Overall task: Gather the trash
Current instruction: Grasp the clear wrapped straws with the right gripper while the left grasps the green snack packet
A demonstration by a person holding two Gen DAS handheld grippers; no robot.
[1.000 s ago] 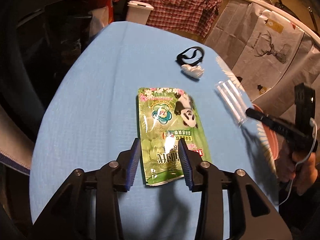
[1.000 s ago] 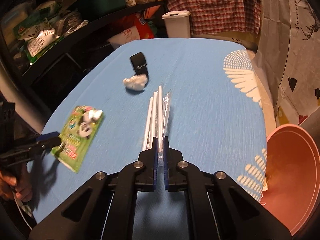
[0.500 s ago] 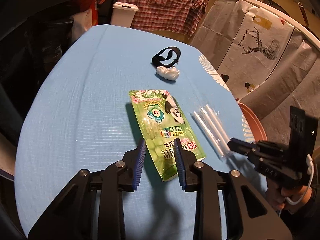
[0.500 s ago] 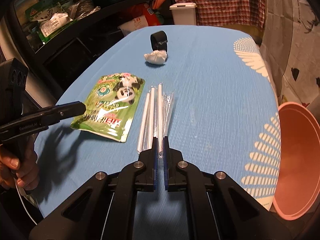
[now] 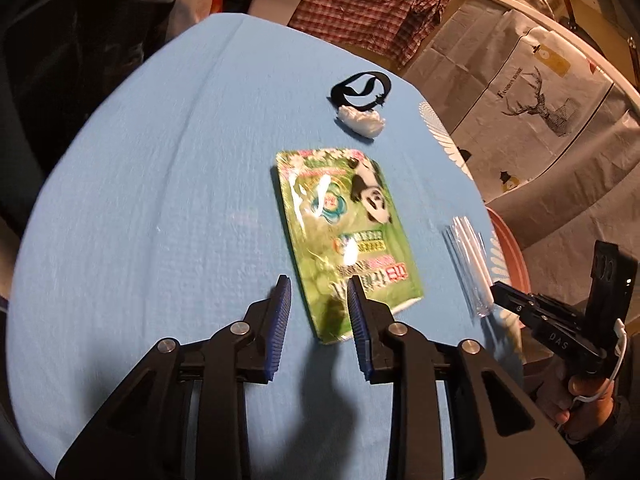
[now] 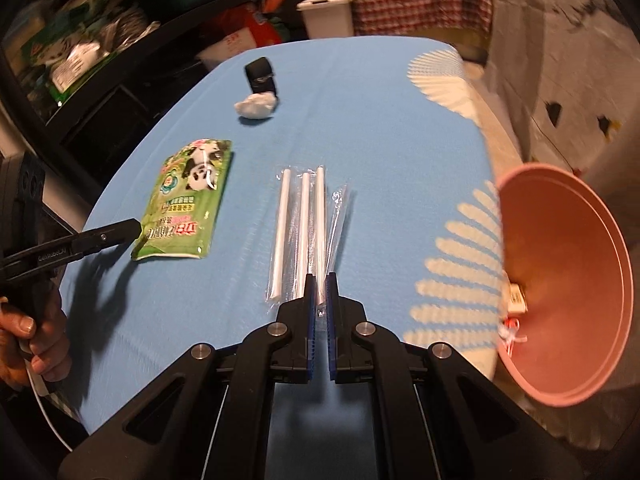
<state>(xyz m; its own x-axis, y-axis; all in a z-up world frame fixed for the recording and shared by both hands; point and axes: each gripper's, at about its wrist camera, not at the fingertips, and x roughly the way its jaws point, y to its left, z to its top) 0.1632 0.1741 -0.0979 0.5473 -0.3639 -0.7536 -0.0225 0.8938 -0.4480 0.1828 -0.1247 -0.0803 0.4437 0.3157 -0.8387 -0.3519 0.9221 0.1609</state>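
Observation:
A green snack pouch [image 5: 344,232] with a panda print lies flat on the blue tablecloth [image 5: 160,200]. My left gripper [image 5: 316,292] hovers over its near left corner, jaws apart, pads not pressing it; the right wrist view shows its tip [image 6: 136,226] at the pouch [image 6: 186,204] edge. A clear packet of white straws [image 6: 304,224] lies ahead of my right gripper [image 6: 319,284], which is shut on the packet's near end. A pink bin [image 6: 560,280] stands off the table's right edge.
At the far end of the table, a crumpled white tissue [image 5: 362,120] rests against a black strap loop [image 5: 362,88]. A white lidded bin [image 6: 326,14] and cluttered shelves stand beyond the table. A hand holds each gripper's handle.
The right gripper has dragged the straw packet towards the near right edge, closer to the pink bin. The left jaws narrowed slightly and have shifted left over the pouch's near corner.

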